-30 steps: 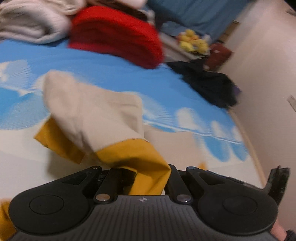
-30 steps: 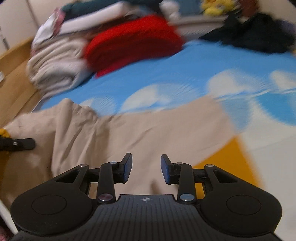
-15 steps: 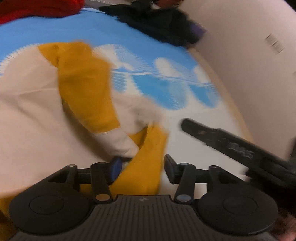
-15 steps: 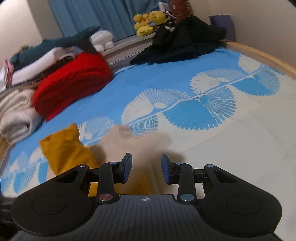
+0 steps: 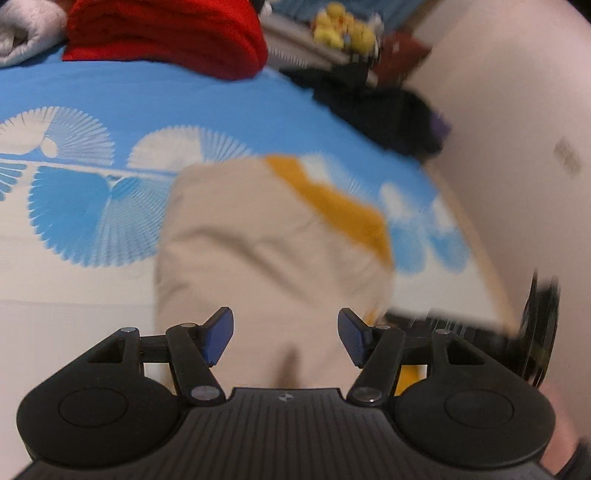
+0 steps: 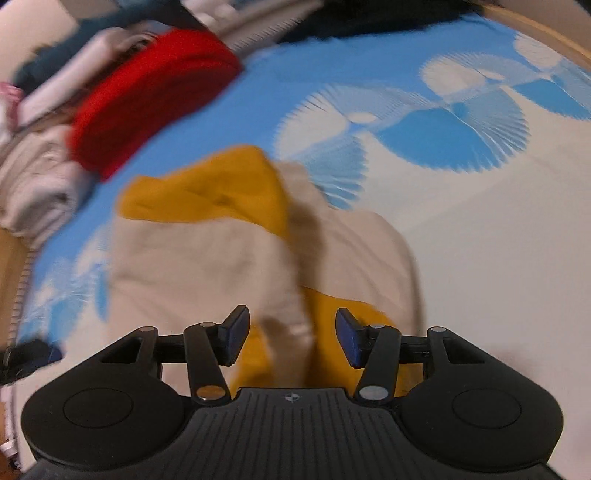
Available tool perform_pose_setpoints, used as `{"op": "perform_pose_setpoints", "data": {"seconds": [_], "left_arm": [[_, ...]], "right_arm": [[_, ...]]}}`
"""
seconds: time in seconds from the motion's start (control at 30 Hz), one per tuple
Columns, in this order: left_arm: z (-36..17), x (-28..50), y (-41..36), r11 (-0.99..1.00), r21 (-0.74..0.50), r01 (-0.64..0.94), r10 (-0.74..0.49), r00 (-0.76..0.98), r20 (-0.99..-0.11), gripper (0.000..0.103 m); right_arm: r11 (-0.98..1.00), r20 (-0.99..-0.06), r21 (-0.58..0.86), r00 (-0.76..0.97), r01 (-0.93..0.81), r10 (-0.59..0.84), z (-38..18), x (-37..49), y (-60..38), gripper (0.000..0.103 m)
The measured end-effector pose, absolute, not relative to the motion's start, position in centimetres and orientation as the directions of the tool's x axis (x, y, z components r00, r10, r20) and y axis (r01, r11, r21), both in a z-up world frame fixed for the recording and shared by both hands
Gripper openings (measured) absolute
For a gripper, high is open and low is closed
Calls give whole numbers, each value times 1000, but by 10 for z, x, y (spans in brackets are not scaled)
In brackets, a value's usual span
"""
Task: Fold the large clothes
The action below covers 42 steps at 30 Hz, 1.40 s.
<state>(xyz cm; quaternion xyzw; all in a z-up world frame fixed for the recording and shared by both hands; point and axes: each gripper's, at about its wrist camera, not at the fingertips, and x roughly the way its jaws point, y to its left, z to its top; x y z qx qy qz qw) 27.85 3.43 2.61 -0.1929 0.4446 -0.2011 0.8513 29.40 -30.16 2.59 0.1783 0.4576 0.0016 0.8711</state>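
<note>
A beige garment with mustard-yellow parts (image 5: 266,243) lies folded over on the blue and white bed sheet (image 5: 81,206). In the right wrist view the same garment (image 6: 207,258) shows a yellow flap at its far end and a yellow patch near the fingers. My left gripper (image 5: 286,338) hovers over the beige cloth, jaws opening, with nothing pinched between the blue pads. My right gripper (image 6: 291,336) is over the garment's near edge, jaws also opening, and the pads stand clear of the cloth. At the right edge of the left wrist view the other gripper (image 5: 535,332) shows as a dark blur.
A red folded knit (image 5: 166,33) and pale folded laundry (image 6: 33,192) sit at the far side of the bed. Dark clothes (image 5: 388,110) and yellow plush toys (image 5: 343,33) lie near the wall (image 5: 517,110). A wooden bed edge (image 6: 546,40) runs along the right.
The left gripper let go of the yellow and beige cloth, which now lies flat. Both grippers' jaws stand wider than before. Both views have swung across the bed.
</note>
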Motion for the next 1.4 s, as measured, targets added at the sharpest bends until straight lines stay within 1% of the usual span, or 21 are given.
{"op": "perform_pose_setpoints", "data": {"seconds": [0.1, 0.27, 0.43, 0.5, 0.57, 0.63, 0.7, 0.73, 0.77, 0.87, 0.93, 0.97, 1.0, 1.03, 1.07, 1.1, 1.13, 1.23, 1.3, 1.37, 1.4], "left_arm": [[20, 278, 33, 862, -468, 196, -498, 498, -709, 67], [18, 275, 33, 882, -408, 237, -472, 478, -741, 71], [13, 272, 31, 901, -353, 253, -433, 458, -777, 71], [10, 275, 31, 905, -343, 253, -424, 459, -781, 72], [9, 276, 35, 907, -342, 247, -420, 459, -783, 72], [8, 278, 35, 909, -338, 243, -415, 459, -785, 72], [9, 277, 35, 912, -331, 241, -408, 459, -789, 72], [9, 277, 34, 913, -329, 242, -406, 460, -790, 72], [9, 278, 34, 913, -327, 243, -405, 459, -791, 72], [9, 279, 31, 914, -323, 247, -404, 461, -790, 72], [10, 279, 29, 911, -328, 249, -409, 461, -787, 72], [10, 279, 28, 909, -332, 252, -415, 461, -784, 72], [10, 280, 27, 906, -336, 256, -420, 460, -782, 72], [11, 280, 25, 903, -339, 263, -427, 459, -780, 72], [11, 280, 23, 900, -342, 272, -433, 457, -776, 72], [12, 279, 21, 897, -342, 279, -437, 455, -775, 72], [12, 279, 19, 895, -342, 285, -441, 453, -775, 74], [10, 279, 9, 886, -351, 304, -457, 439, -773, 75], [7, 278, 0, 874, -355, 331, -473, 419, -775, 75], [2, 276, -11, 854, -364, 372, -499, 390, -774, 77], [-4, 275, -18, 851, -356, 386, -496, 366, -787, 80]], "right_arm": [[922, -822, 331, 541, 201, 177, 10, 301, -313, 54], [892, -824, 420, 483, 166, 298, -8, 312, -316, 54], [891, -798, 444, 492, 92, 347, 0, 318, -306, 55], [896, -800, 436, 490, 77, 347, -1, 322, -304, 55], [908, -810, 414, 483, 68, 333, -4, 324, -302, 54], [919, -815, 391, 486, 58, 316, -4, 325, -299, 43], [927, -809, 374, 499, 29, 311, 0, 324, -296, 20], [929, -802, 369, 509, 13, 311, 3, 323, -295, 10], [929, -795, 369, 518, 1, 315, 6, 323, -296, 4], [921, -750, 388, 576, -16, 326, 25, 318, -302, 1], [891, -649, 451, 665, -53, 368, 55, 308, -313, 1], [873, -583, 480, 710, -90, 394, 73, 301, -319, 1], [868, -533, 480, 745, -125, 402, 87, 294, -323, 1], [877, -481, 451, 784, -163, 393, 101, 285, -326, 0], [898, -455, 403, 813, -175, 362, 108, 279, -328, 0], [926, -464, 346, 831, -150, 307, 110, 276, -331, 0], [950, -492, 296, 836, -103, 244, 106, 277, -335, 0], [985, -605, 171, 790, 9, 97, 80, 289, -348, 0], [995, -648, 101, 760, 13, 56, 65, 293, -349, 0], [996, -654, 93, 755, 10, 53, 60, 294, -349, 0], [995, -652, 98, 756, 9, 58, 60, 295, -350, 0]]}}
